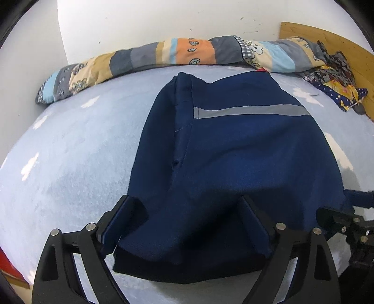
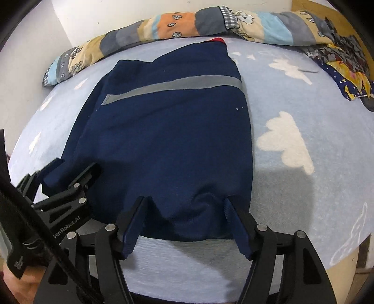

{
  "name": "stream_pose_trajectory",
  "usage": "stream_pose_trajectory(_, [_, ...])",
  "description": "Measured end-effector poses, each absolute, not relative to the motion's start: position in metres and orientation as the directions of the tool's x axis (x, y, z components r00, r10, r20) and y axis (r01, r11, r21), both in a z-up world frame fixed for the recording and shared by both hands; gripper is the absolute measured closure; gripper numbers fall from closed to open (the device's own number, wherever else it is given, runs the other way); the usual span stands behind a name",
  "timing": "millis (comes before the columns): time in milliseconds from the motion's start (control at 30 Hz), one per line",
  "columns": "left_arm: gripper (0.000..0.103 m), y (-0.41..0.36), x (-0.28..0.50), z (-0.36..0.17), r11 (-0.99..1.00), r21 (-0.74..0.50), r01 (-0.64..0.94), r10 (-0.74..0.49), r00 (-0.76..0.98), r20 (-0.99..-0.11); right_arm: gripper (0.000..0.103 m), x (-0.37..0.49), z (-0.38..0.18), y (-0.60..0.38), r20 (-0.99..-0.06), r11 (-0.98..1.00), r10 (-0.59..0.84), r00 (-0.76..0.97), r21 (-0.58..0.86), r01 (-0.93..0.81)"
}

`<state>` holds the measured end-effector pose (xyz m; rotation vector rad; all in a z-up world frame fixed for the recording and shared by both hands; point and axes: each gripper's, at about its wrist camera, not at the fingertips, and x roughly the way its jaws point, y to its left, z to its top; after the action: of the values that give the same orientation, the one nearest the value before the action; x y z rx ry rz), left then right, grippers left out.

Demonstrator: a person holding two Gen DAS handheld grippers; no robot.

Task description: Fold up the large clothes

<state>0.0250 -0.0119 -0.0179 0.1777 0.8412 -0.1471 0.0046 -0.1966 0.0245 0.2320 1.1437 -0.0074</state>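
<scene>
The left gripper (image 1: 187, 210) stands with its fingers spread wide, and the near hem of the navy garment (image 1: 233, 149) lies between them, draped over both tips, with no pinch on it. The right gripper (image 2: 185, 210) is also parted; that hem runs across the gap between its fingers, cloth lapping onto each tip but not squeezed. In the right wrist view the left gripper sits at the garment's near left corner.

The garment lies flat on the pale blue bed sheet (image 2: 292, 98) with white clouds, folded into a long panel reaching away from the grippers. A grey reflective stripe (image 2: 173, 87) crosses its far half. Beyond the garment's far edge a rolled patchwork quilt (image 1: 187, 52) lies along the white wall (image 1: 163, 21). Right of the quilt sits a heap of patterned fabric (image 1: 336, 79) against a wooden headboard (image 1: 327, 37).
</scene>
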Motion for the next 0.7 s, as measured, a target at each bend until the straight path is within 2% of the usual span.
stream_pose_trajectory(167, [0.010, -0.009, 0.022, -0.015, 0.971, 0.130, 0.199, -0.040, 0.674, -0.738, 0.031, 0.004, 0.026, -0.194, -0.903, 0.985, 0.092, 0.420, 0.145, 0.095])
stream_pose_trajectory(267, [0.010, -0.005, 0.020, -0.012, 0.975, 0.121, 0.188, -0.040, 0.677, -0.734, 0.042, -0.008, 0.038, -0.197, -0.870, 0.984, 0.075, 0.487, 0.145, 0.108])
stream_pose_trajectory(333, [0.010, -0.006, 0.019, -0.010, 0.973, 0.130, 0.191, -0.038, 0.686, -0.727, 0.043, -0.017, 0.051, -0.198, -0.835, 0.980, 0.086, 0.544, 0.171, 0.107])
stream_pose_trajectory(400, [0.010, -0.009, 0.018, -0.010, 0.971, 0.133, 0.198, -0.041, 0.687, -0.726, 0.045, -0.020, 0.062, -0.195, -0.810, 0.988, 0.023, 0.587, 0.108, 0.111])
stream_pose_trajectory(467, [0.010, -0.011, 0.019, -0.012, 0.969, 0.140, 0.204, -0.038, 0.682, -0.730, 0.060, -0.014, 0.057, -0.195, -0.821, 0.989, 0.008, 0.571, 0.089, 0.115])
stream_pose_trajectory(533, [0.010, -0.014, 0.019, -0.014, 0.965, 0.155, 0.209, -0.031, 0.683, -0.730, 0.065, -0.008, 0.042, -0.197, -0.853, 0.988, 0.012, 0.522, 0.092, 0.127])
stream_pose_trajectory(700, [0.010, -0.015, 0.019, -0.017, 0.962, 0.167, 0.215, -0.024, 0.679, -0.734, 0.064, 0.000, 0.028, -0.179, -0.872, 0.995, -0.067, 0.484, -0.021, 0.100])
